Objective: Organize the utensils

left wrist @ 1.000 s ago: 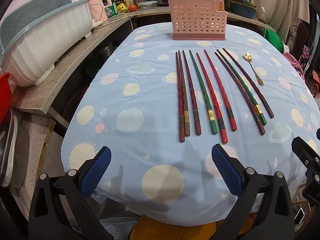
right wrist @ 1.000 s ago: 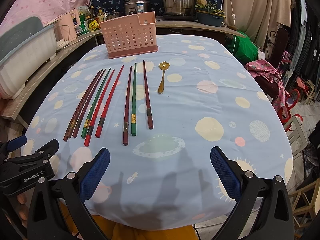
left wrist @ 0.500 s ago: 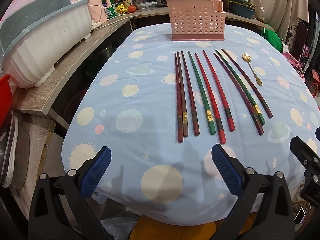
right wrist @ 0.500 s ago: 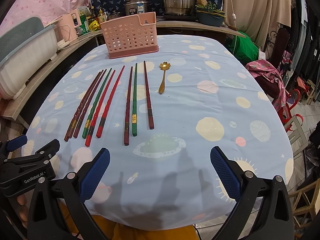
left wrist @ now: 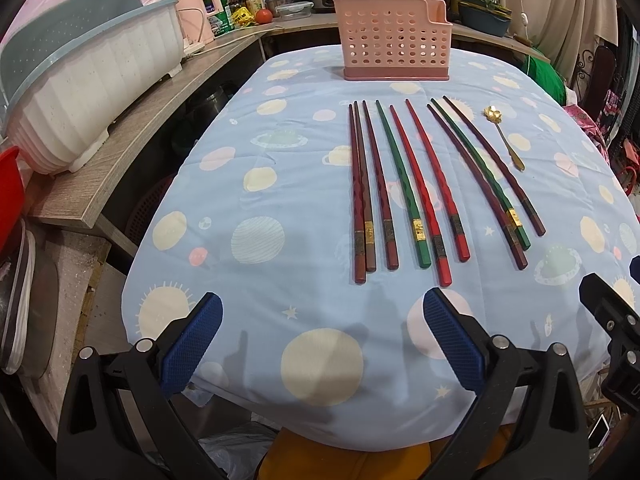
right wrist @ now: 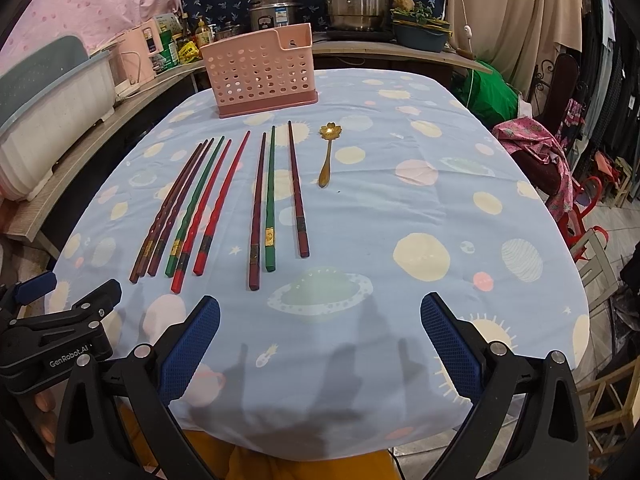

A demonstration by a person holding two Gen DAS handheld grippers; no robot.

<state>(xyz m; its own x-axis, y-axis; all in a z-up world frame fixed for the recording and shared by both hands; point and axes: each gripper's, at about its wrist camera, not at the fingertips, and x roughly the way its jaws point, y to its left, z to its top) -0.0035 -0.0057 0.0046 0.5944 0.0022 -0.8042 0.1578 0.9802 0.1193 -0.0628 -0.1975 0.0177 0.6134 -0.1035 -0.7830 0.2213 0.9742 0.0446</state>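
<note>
Chopsticks (left wrist: 416,188) lie ahead of left claw (left wrist: 320,344).

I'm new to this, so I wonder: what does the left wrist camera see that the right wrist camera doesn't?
Only the left view shows a red tub at its left edge and a tomato on the counter. Only the right view shows red chairs and pink cloth. Both share the chopsticks, gold spoon, pink basket, and open grippers: left gripper, right gripper.
</note>
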